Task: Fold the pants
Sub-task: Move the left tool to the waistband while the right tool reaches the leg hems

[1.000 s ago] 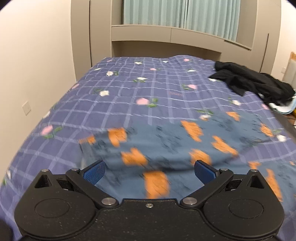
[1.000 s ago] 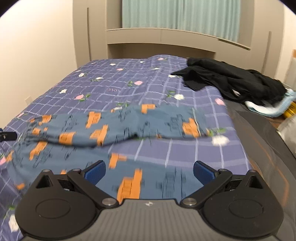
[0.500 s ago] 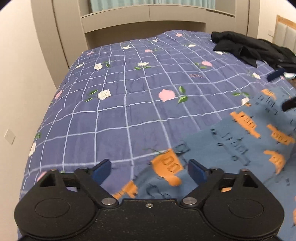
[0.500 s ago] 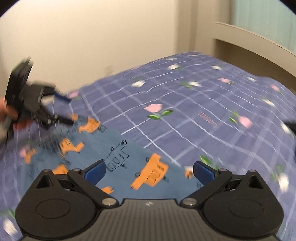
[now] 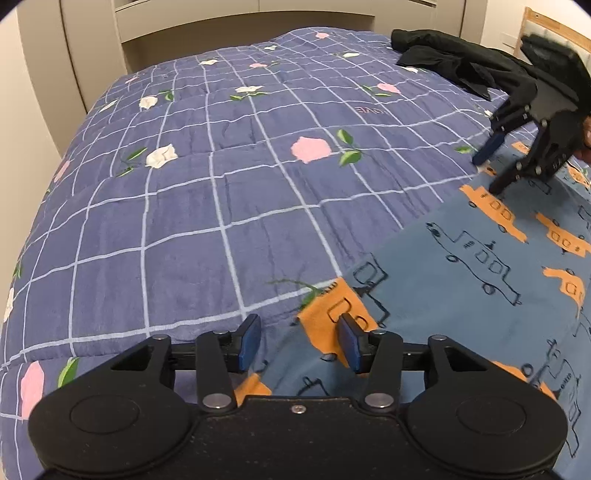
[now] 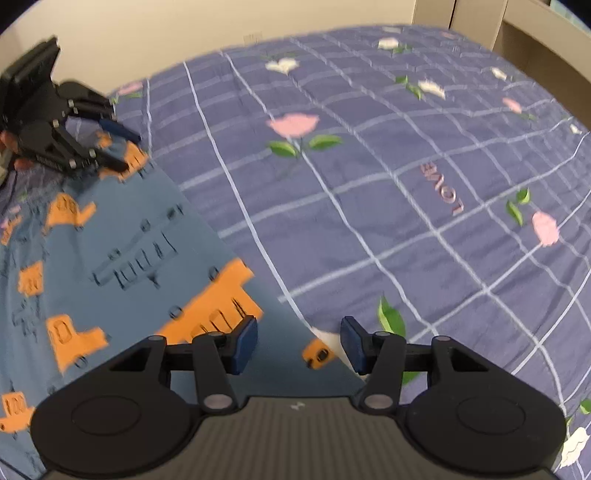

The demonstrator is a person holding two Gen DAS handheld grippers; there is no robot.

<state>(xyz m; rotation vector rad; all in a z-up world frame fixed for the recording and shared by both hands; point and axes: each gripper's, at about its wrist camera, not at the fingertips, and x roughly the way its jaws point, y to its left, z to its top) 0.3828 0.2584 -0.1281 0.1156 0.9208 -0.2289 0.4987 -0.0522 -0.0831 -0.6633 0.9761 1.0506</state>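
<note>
The pants [image 5: 461, 295] are blue with orange vehicle prints and lie flat on the bed; in the right wrist view the pants [image 6: 110, 258] fill the lower left. My left gripper [image 5: 300, 343] is low over one corner of their far edge. Its jaws are closing, with the fabric edge between them and the pads apart from the cloth. My right gripper [image 6: 298, 345] is over the other corner of the same edge, also closing, with the edge between its pads. Each gripper shows in the other's view: the right gripper [image 5: 491, 171] and the left gripper [image 6: 123, 149].
A purple checked quilt [image 5: 240, 184] with pink and white flowers covers the bed. A heap of black clothes [image 5: 461, 62] lies at its far right corner. A beige wall [image 6: 147, 33] and a beige headboard unit [image 5: 96, 44] border the bed.
Both grippers have dropped and swung out to the pants' far edge. Their jaws have narrowed from wide open to about half. The right gripper rolled to face across the bed.
</note>
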